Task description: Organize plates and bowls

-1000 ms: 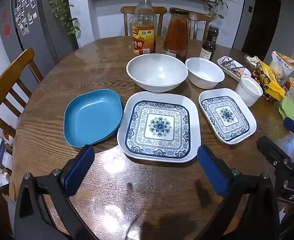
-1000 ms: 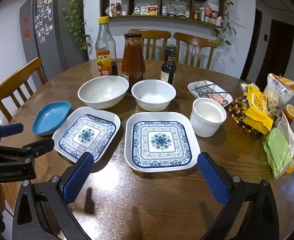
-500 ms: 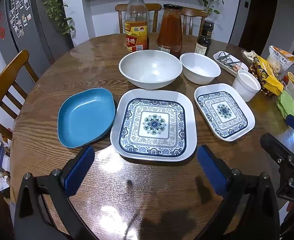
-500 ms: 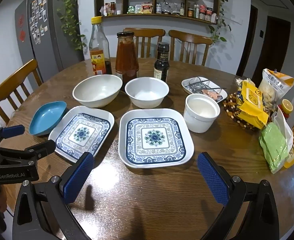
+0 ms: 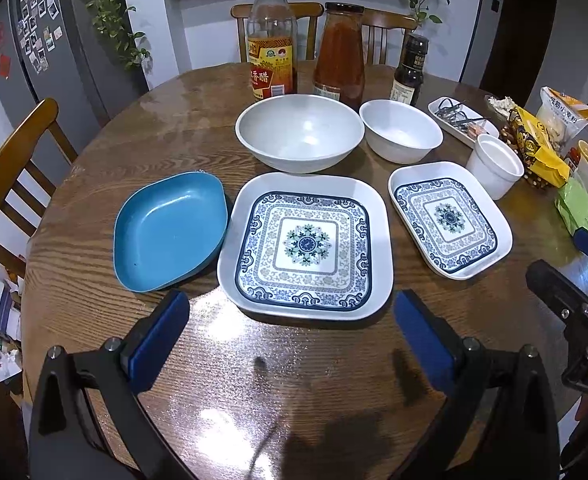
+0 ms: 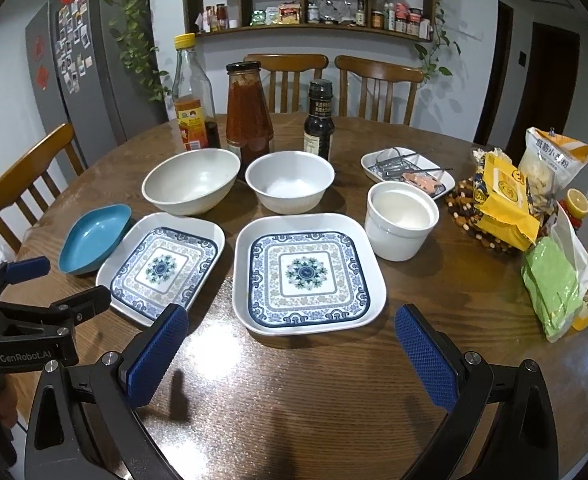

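Two patterned square plates, two white bowls and a blue dish lie spread on a round wooden table [image 5: 142, 128] as seen from the left wrist, where the left gripper [image 5: 292, 322] hangs above the near edge with its blue pads [image 5: 160, 334] set wide and nothing between them. The larger patterned plate [image 5: 306, 246] sits straight ahead of it, the blue dish [image 5: 170, 232] touching its left rim and the smaller patterned plate [image 5: 450, 220] a little apart to its right. Behind them stand the big white bowl [image 5: 300, 132] and the small white bowl [image 5: 400, 130], just beside each other, with a white cup [image 5: 494, 166] at the smaller plate's far corner and three bottles [image 5: 272, 36] along the back. Part of the right gripper [image 5: 566, 300] shows at the right edge. From the right wrist, the right gripper [image 6: 292, 344] likewise gapes wide and empty over bare wood, facing a patterned plate [image 6: 306, 274] directly in front; the second patterned plate [image 6: 162, 268] lies to its left, close but apart, and the blue dish [image 6: 96, 238] sits beyond that, near the table's left rim. Both bowls, big [image 6: 192, 182] and small [image 6: 290, 182], stand side by side behind the plates, the cup [image 6: 402, 220] to the right near snack bags [image 6: 506, 208]. The left gripper [image 6: 34, 292] enters from the left edge, open.
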Motion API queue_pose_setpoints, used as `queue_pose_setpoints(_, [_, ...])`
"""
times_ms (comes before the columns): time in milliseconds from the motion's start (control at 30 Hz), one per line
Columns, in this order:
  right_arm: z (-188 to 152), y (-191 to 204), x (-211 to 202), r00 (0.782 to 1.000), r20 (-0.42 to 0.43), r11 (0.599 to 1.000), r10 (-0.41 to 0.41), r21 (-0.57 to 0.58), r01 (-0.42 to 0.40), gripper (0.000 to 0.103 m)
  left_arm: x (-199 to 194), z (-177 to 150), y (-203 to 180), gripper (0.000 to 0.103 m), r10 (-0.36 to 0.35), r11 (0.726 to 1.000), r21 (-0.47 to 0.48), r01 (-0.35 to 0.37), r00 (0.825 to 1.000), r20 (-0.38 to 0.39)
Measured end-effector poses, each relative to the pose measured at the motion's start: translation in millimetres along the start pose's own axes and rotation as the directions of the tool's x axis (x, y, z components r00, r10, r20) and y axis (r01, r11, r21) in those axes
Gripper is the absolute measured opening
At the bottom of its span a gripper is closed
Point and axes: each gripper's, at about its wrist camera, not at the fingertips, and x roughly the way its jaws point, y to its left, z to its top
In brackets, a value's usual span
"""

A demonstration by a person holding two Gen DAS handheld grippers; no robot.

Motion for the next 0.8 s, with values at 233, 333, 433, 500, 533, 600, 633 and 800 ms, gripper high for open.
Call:
queue_pose_setpoints(233, [0.3, -3.8, -0.4, 1.0, -0.001, 1.0, 0.005, 0.009, -0.005, 0.103, 1.4, -0.1, -1.6, 0.103, 0.002, 1.0, 0.0, -0.002, 1.0, -0.001])
queue_pose_setpoints(333, [0.3, -5.1, 0.2, 1.0, -0.002, 1.0, 0.007, 0.009, -0.007, 0.103, 2.3, 0.2, -2.6, 0.103, 0.003, 1.0, 0.0, -0.003, 1.0, -0.004])
queue_pose_setpoints(433, [0.3, -5.5, 0.5, 1.0, -0.001, 1.0, 0.009, 0.008, -0.009, 0.103, 3.3, 0.3, -2.8, 0.103, 0.006, 1.0, 0.0, -0.006, 1.0, -0.005])
queue_pose_setpoints(500, [0.6, -5.9, 1.0, 1.0, -0.001, 1.0, 0.01, 0.007, -0.01, 0.103, 3.9, 0.8, -2.8, 0.103, 0.007, 1.0, 0.0, -0.007, 1.0, -0.008])
queue_pose_setpoints(533, [1.4, -6.0, 1.8, 1.0, -0.002, 1.0, 0.011, 0.007, -0.011, 0.103, 4.4, 1.1, -2.8, 0.103, 0.008, 1.0, 0.001, -0.008, 1.0, -0.01])
queue_pose_setpoints(600, [1.5, -6.3, 2.3, 1.0, -0.003, 1.0, 0.014, 0.008, -0.014, 0.103, 5.0, 1.6, -3.2, 0.103, 0.008, 1.0, -0.001, -0.008, 1.0, -0.013])
queue_pose_setpoints(633, [2.3, -6.8, 3.2, 1.0, -0.005, 1.0, 0.017, 0.009, -0.017, 0.103, 5.4, 1.6, -3.3, 0.103, 0.008, 1.0, -0.001, -0.008, 1.0, -0.015])
queue_pose_setpoints(800, [2.4, -7.7, 5.5, 1.0, -0.011, 1.0, 0.025, 0.013, -0.025, 0.103, 8.9, 1.7, -4.7, 0.103, -0.024, 1.0, -0.007, 0.024, 0.999, -0.045])
